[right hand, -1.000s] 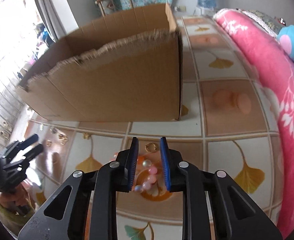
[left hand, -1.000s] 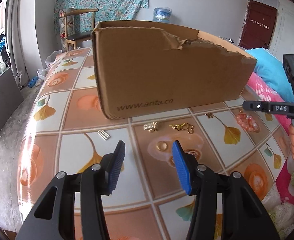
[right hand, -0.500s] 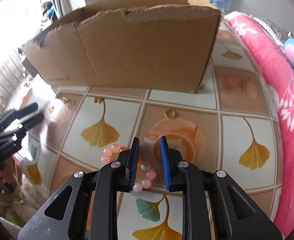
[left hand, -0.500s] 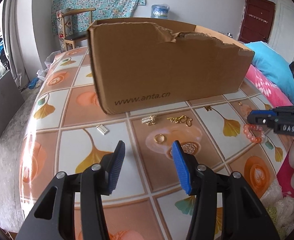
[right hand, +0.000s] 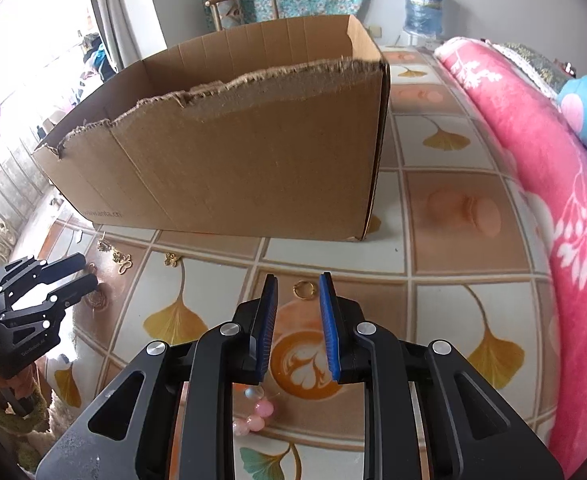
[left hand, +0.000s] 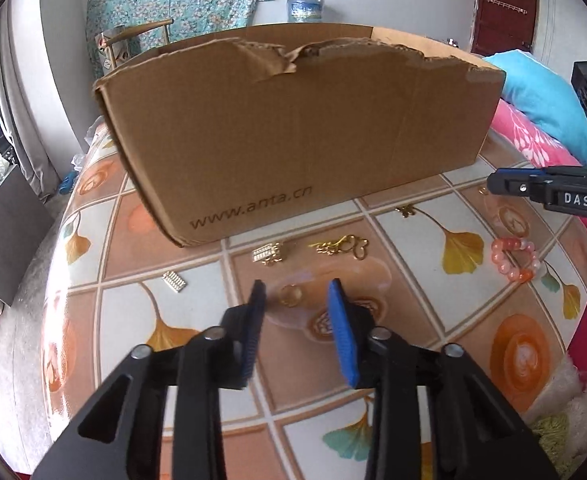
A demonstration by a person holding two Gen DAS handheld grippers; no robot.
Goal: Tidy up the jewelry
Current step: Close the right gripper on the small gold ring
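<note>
Jewellery lies on the tiled-pattern tablecloth (left hand: 413,320) in front of a torn cardboard box (left hand: 293,132). My left gripper (left hand: 297,292) points down at a gold ring (left hand: 291,294) that sits between its fingertips. Its jaws are closing, and the blue pads do not touch the ring. My right gripper (right hand: 298,284) stands open by a narrow gap with a second gold ring (right hand: 304,290) just past its tips. A pink bead bracelet (left hand: 513,258) lies under the right gripper's fingers. In the right wrist view the bracelet (right hand: 253,412) shows partly, and the left gripper (right hand: 89,272) is at the far left.
A gold chain with a heart clasp (left hand: 341,246), a small gold charm (left hand: 269,254), a silver bar (left hand: 173,280) and a tiny gold butterfly (left hand: 405,211) lie along the box front. A pink blanket (right hand: 553,200) borders the table's right side. The table edge drops off at the left.
My left gripper has come forward over the gold ring and its jaws have narrowed around it. In the right wrist view the bracelet has passed from between the fingers to beneath them.
</note>
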